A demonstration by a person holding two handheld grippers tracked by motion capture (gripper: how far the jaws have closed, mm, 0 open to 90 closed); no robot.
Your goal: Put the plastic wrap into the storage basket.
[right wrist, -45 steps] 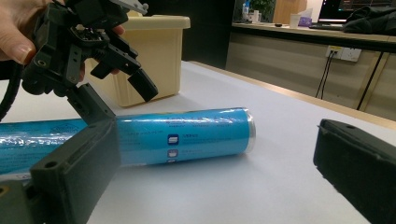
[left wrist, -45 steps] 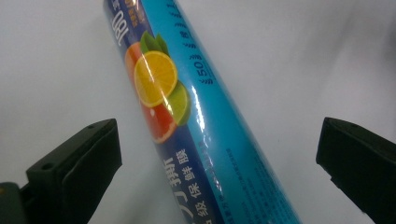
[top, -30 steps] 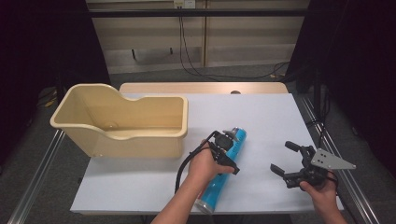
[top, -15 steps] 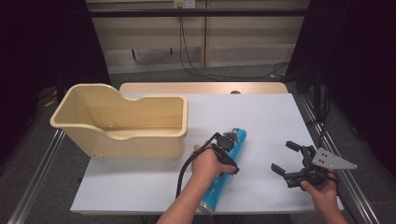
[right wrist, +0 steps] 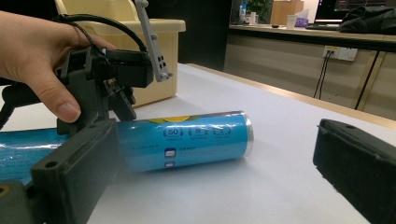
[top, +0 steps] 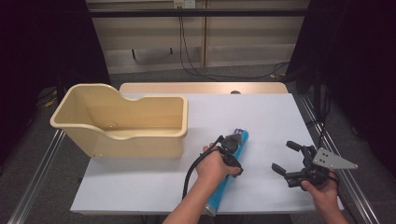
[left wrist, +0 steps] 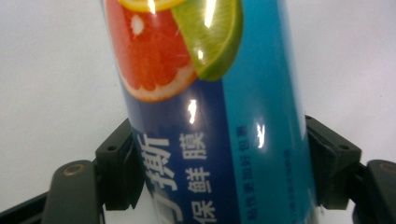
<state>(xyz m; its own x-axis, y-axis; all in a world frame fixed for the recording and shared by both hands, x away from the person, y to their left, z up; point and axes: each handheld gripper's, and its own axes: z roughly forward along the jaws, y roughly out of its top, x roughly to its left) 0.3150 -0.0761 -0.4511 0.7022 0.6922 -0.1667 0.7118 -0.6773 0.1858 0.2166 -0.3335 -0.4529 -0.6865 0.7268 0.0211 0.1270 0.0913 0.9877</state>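
Your left gripper (top: 232, 148) sits over the middle of the blue tube (top: 229, 173), which lies on its side on the white table (top: 261, 116), to the right of the tan bin (top: 122, 122) and apart from it. A second ago the jaws stood wide on either side of the tube; they have just been closing, and in the left gripper view the two black pads (left wrist: 120, 170) now press against the tube's (left wrist: 210, 116) printed sides, one at each flank. The tube itself lies where it lay before, not yet lifted.

Your right gripper (top: 288, 159) rests well to the right with its jaws spread and nothing between them; its own view looks along the table at the tube's (right wrist: 187, 140) silver end and at your left hand (right wrist: 39, 65) on the other gripper.

The grasp now appears made, so the pick-up stage is likely complete. The next move probably calls for a lift and a carry toward the bin. Because the tube is long and held near its middle, watch for either end dipping as it leaves the table.
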